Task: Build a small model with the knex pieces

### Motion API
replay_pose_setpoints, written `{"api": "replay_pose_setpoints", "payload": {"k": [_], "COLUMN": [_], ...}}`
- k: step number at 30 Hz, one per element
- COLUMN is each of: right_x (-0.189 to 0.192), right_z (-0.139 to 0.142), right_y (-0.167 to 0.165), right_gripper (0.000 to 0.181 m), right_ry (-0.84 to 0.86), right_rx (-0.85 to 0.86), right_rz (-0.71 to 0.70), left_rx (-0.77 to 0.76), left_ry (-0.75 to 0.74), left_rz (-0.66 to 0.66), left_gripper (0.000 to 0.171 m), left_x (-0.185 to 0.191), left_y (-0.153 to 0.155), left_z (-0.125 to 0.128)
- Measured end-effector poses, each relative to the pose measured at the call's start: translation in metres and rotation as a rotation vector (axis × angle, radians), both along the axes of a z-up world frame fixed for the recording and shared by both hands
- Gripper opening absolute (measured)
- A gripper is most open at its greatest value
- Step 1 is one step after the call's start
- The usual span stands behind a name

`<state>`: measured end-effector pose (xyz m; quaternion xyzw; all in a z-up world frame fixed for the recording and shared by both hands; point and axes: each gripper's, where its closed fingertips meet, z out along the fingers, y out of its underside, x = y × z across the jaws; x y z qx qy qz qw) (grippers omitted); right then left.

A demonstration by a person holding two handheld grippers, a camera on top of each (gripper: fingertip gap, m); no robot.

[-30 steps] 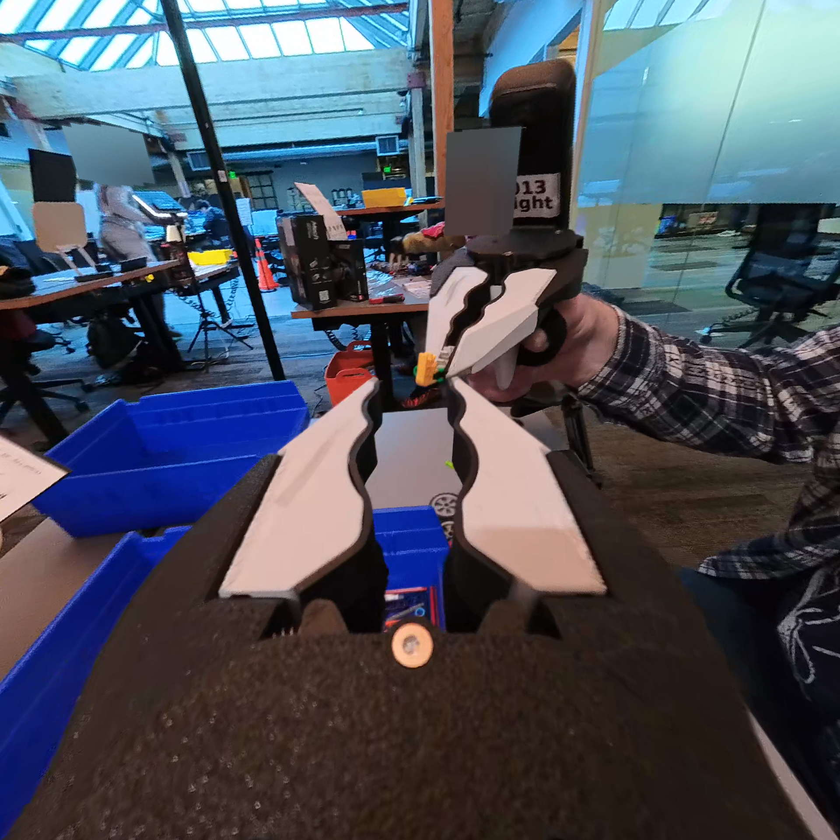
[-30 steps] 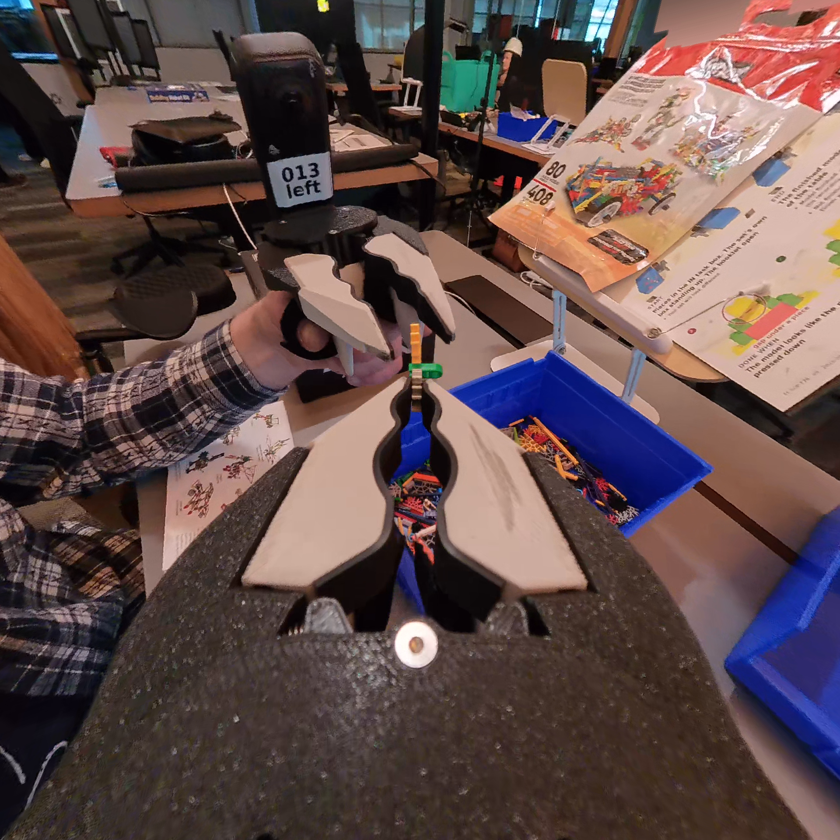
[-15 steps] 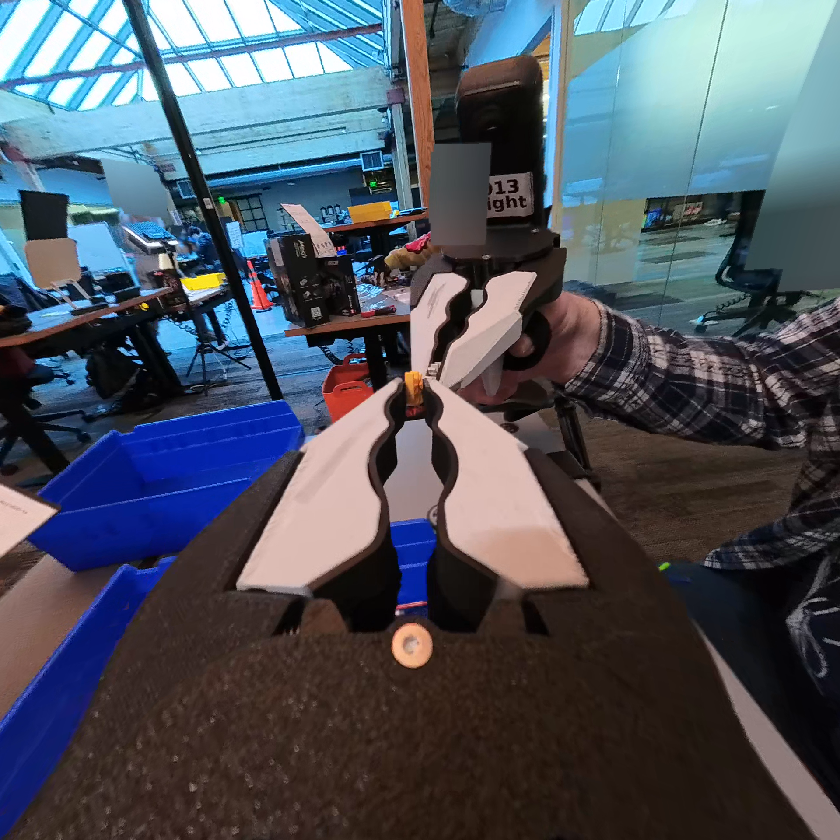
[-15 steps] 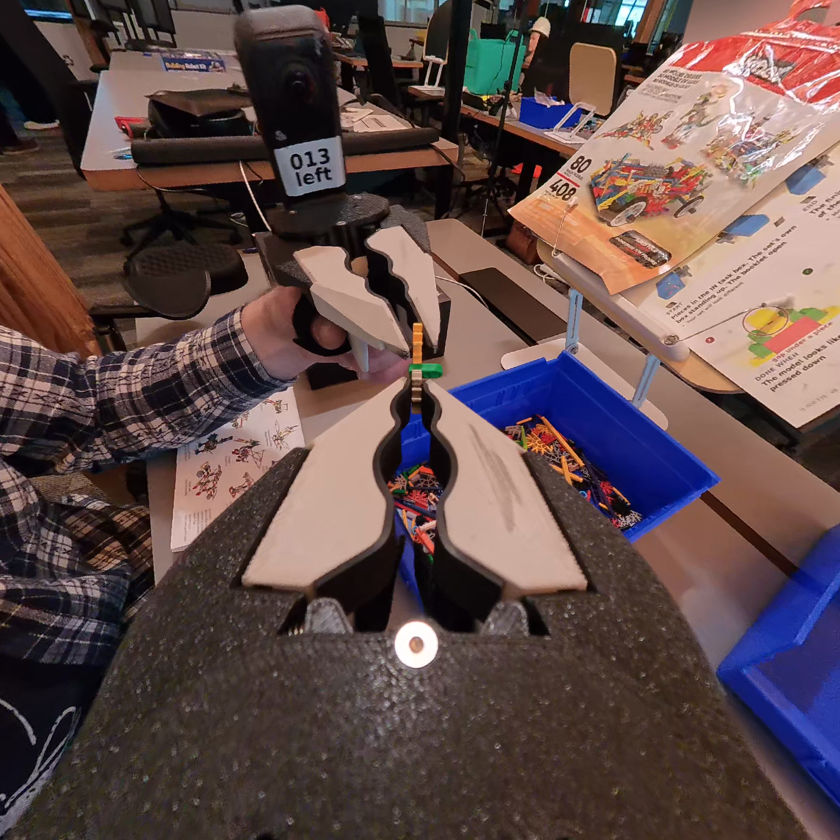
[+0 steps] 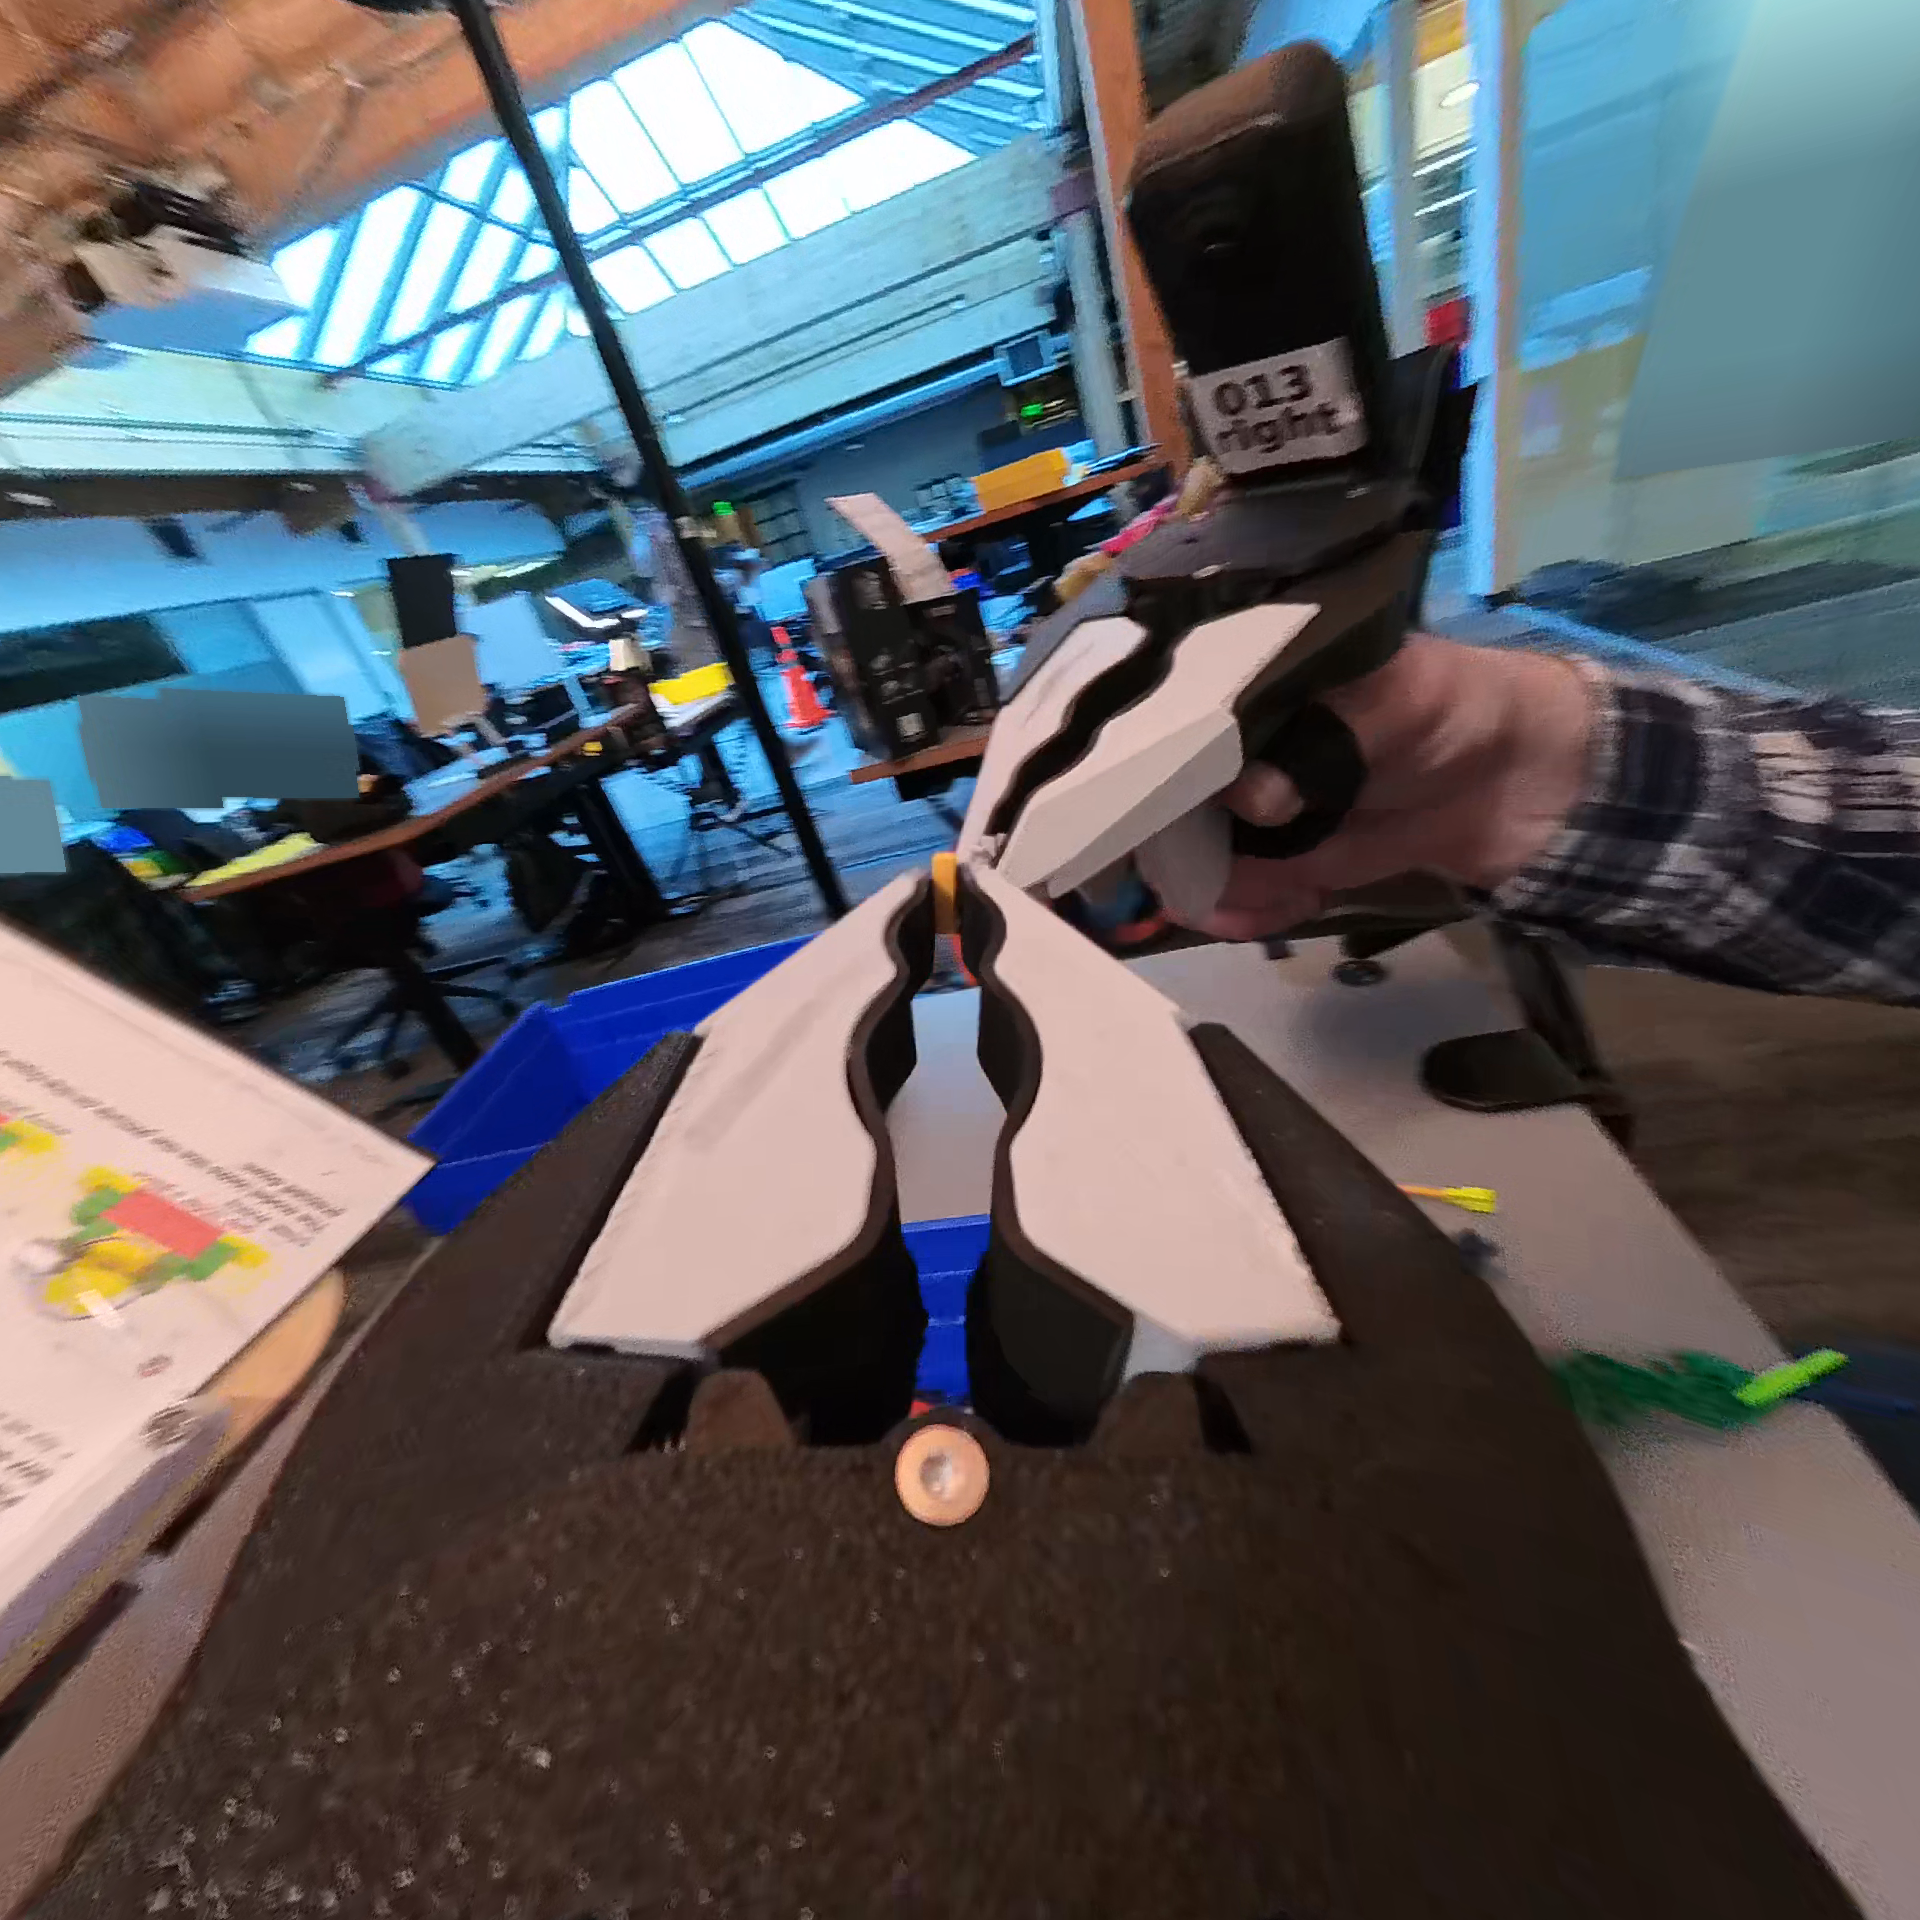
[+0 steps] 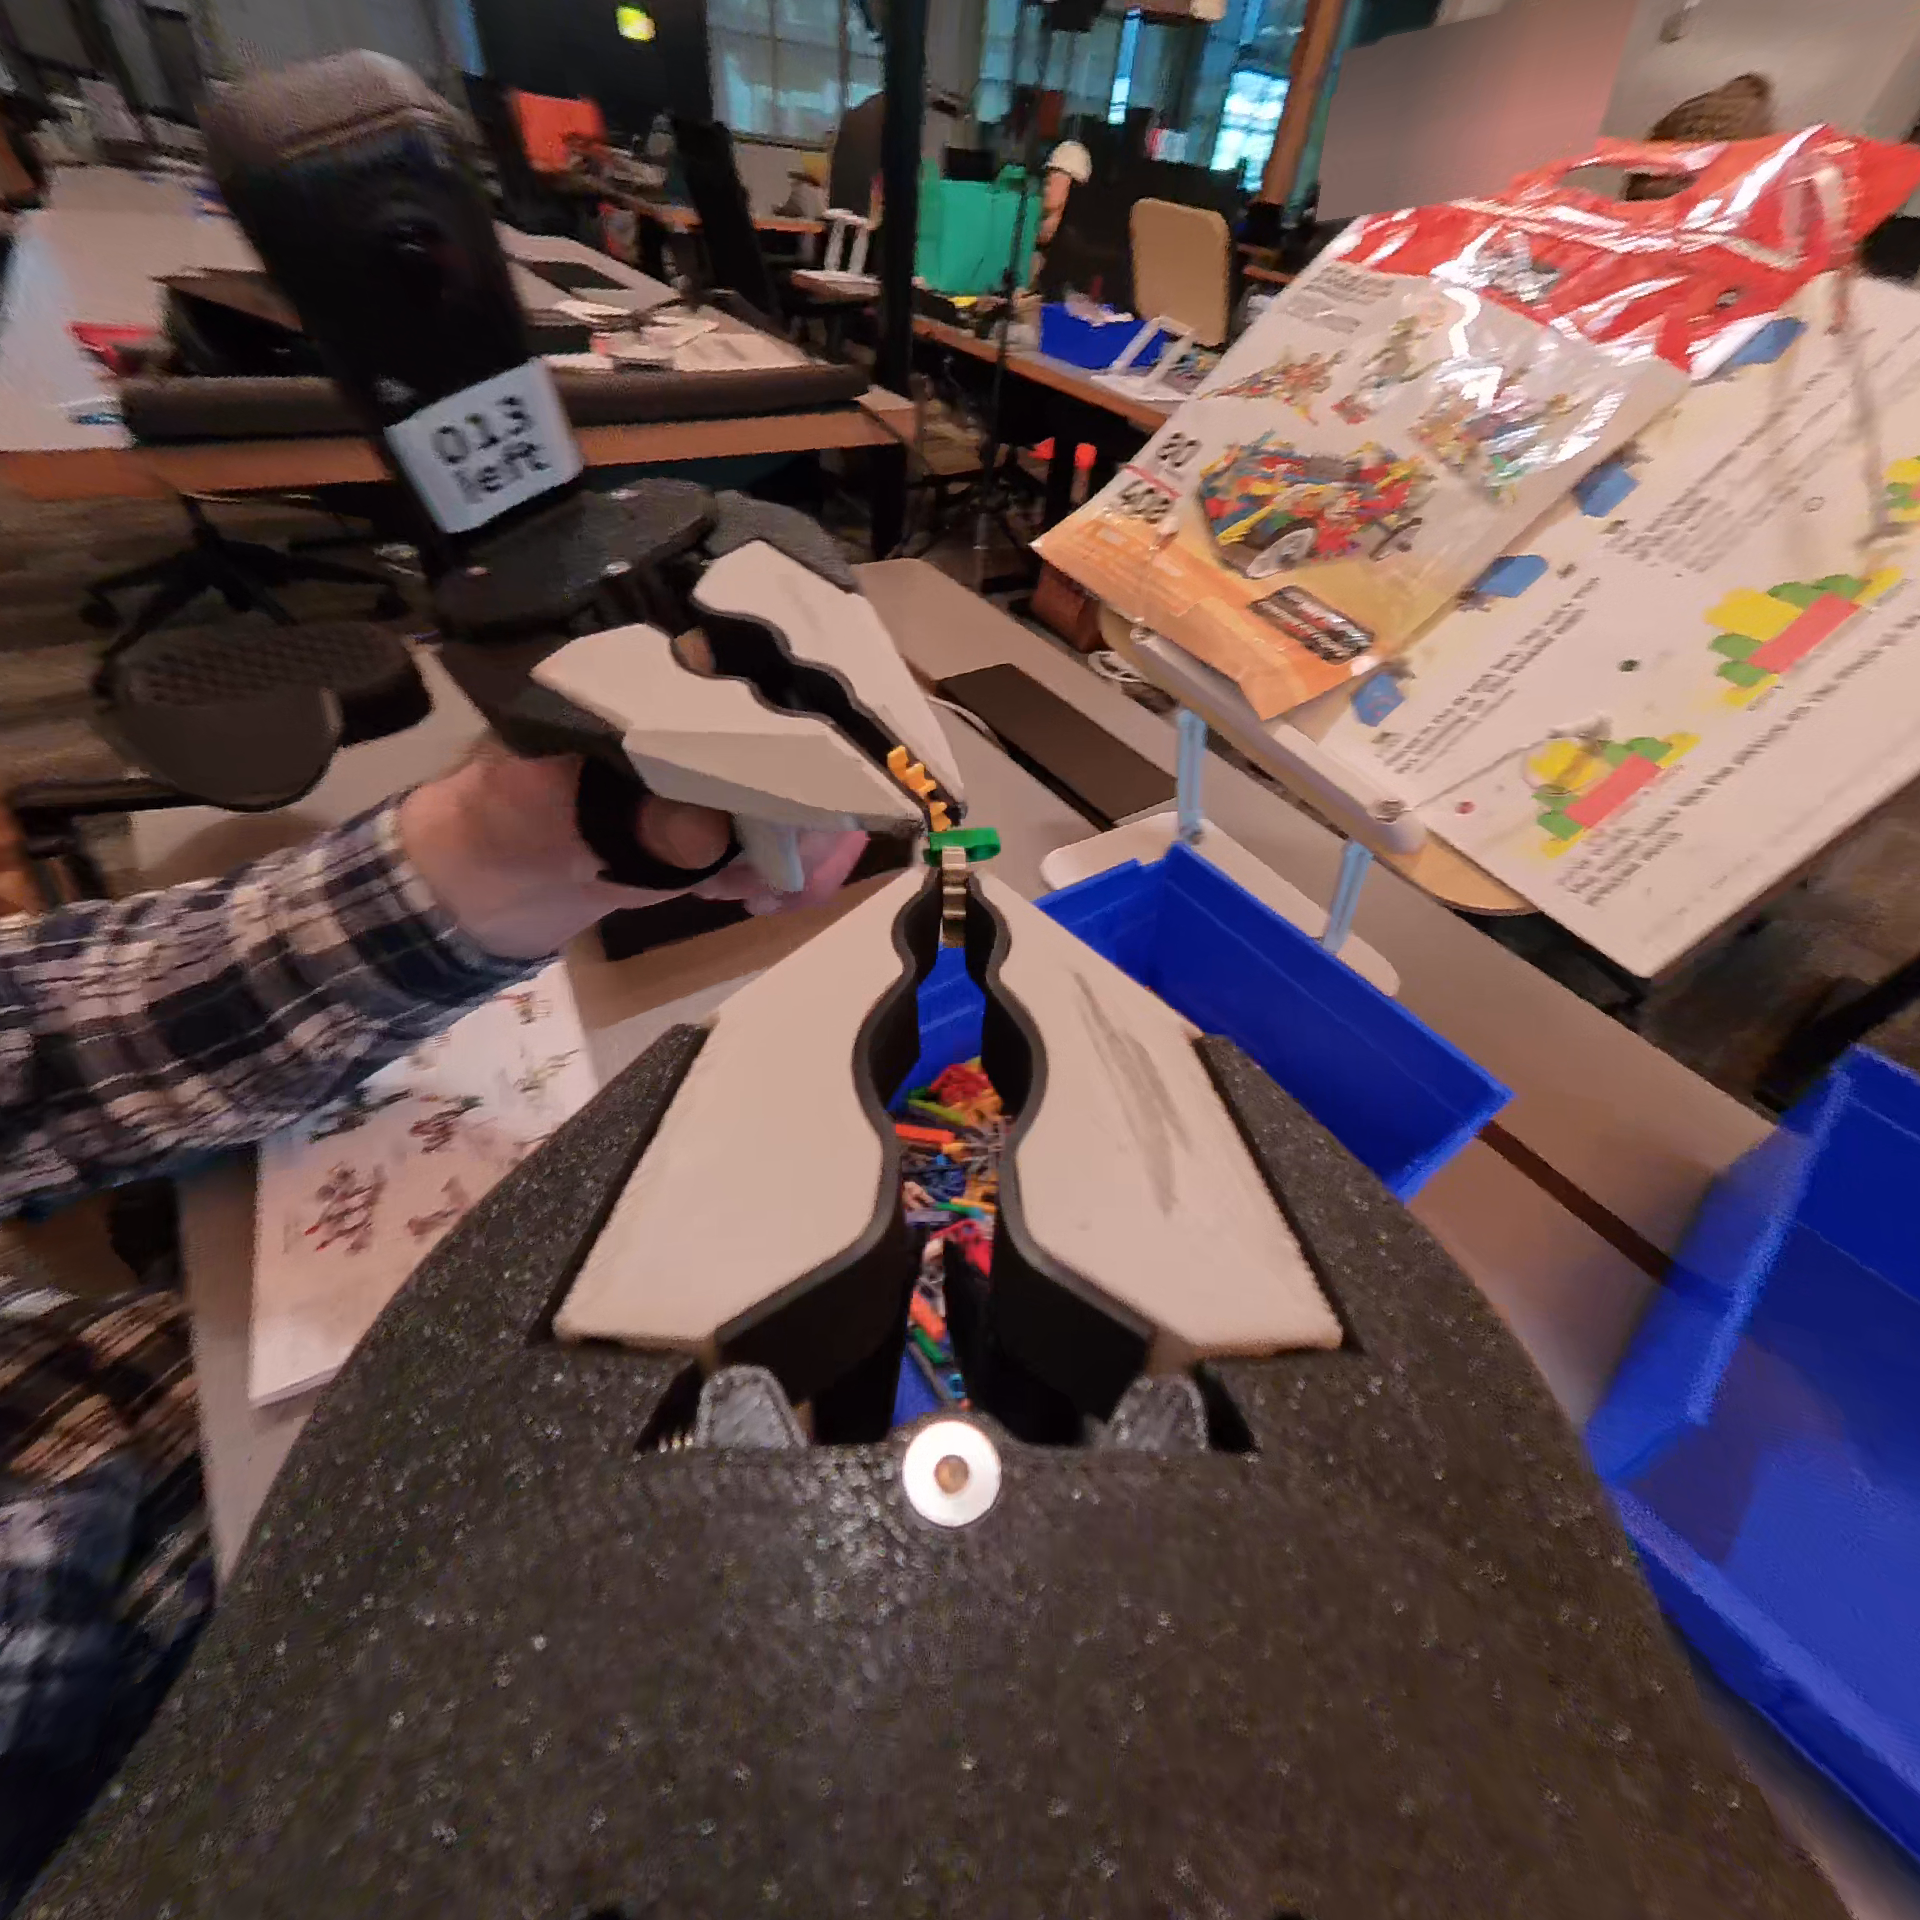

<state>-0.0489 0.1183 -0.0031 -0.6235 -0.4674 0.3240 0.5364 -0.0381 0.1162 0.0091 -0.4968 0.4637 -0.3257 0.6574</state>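
In the left wrist view my left gripper (image 5: 943, 896) is shut on a small orange plastic piece (image 5: 943, 883), held in the air over the table. My right gripper (image 5: 995, 854), in a hand with a plaid sleeve, meets it tip to tip from the right. In the right wrist view my right gripper (image 6: 951, 902) is shut on a small grey piece (image 6: 952, 906) with a green connector (image 6: 961, 844) on top. The left gripper (image 6: 933, 812) comes in from the upper left, its orange piece (image 6: 914, 774) right at the green connector. I cannot tell whether they are joined.
A blue bin (image 6: 1278, 997) of several coloured building pieces lies under the grippers, another blue bin (image 6: 1808, 1371) at right. An instruction board (image 6: 1558, 644) on a stand rises behind. A leaflet (image 6: 416, 1153) lies at left. Loose green pieces (image 5: 1683, 1387) and a yellow rod (image 5: 1455, 1197) lie on the table. Less than 4 cm separates the two grippers' tips.
My left gripper was open a second ago; it moved up to the right gripper's tip and shut on the orange piece. Both grippers have tilted and both views are motion-blurred.
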Motion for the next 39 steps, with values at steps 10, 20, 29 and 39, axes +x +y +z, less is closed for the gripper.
{"api": "replay_pose_setpoints", "payload": {"k": [10,20,29,39], "right_x": [-0.011,-0.014,-0.024,-0.006], "right_z": [-0.013,-0.026,-0.029,-0.055], "right_y": [0.038,0.044,0.049,0.054], "right_gripper": [0.002,0.002,0.002,0.002], "right_ry": [-0.011,-0.036,-0.174,-0.110], "right_rx": [0.051,0.030,0.216,-0.007], "right_rz": [-0.253,-0.264,-0.413,-0.291], "left_rx": [0.087,0.079,0.082,-0.238], "left_ry": [0.072,0.203,0.297,0.268], "left_rz": [0.383,0.376,0.467,0.346], "left_gripper": [0.000,0.001,0.001,0.000], "left_x": [-0.009,-0.013,-0.025,-0.034], "left_y": [0.048,0.052,0.059,0.074], "left_z": [-0.013,-0.028,-0.033,-0.069]}}
